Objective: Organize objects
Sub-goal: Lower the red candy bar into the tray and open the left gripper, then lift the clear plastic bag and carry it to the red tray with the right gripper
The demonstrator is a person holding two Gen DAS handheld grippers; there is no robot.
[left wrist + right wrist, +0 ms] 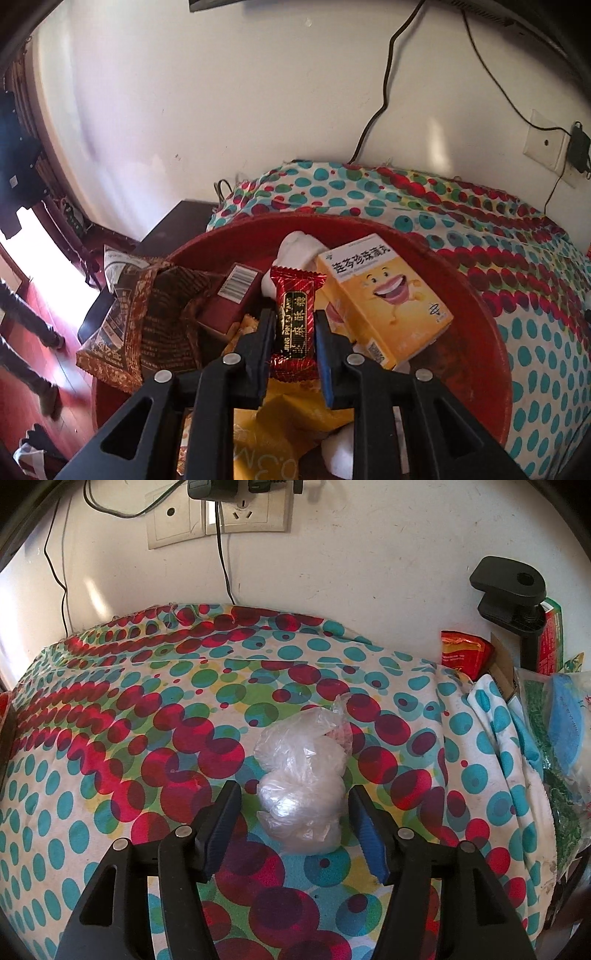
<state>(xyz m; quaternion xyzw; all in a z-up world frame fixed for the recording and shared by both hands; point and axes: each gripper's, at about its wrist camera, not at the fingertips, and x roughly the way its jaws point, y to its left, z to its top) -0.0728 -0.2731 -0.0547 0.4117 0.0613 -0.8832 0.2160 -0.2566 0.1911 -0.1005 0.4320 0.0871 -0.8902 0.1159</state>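
The red candy packet (295, 321) stands upright between the pads of the left hand-held gripper (294, 325), long axis running straight away from the wrist, and the pads press its sides, so it is held. It hangs over the red basin (491, 317), above a yellow medicine box (380, 295), a brown snack bag (147, 314) and a dark red carton (232, 299). Its foil is glossy red with a black-and-gold label and crimped ends (it likely crumples easily).

On the dotted cloth (110, 738) covering the surface, a clear plastic bag (303, 782) with white lumps lies between the parted fingers of the right hand-held gripper (295, 819), untouched, lengthwise away from it.
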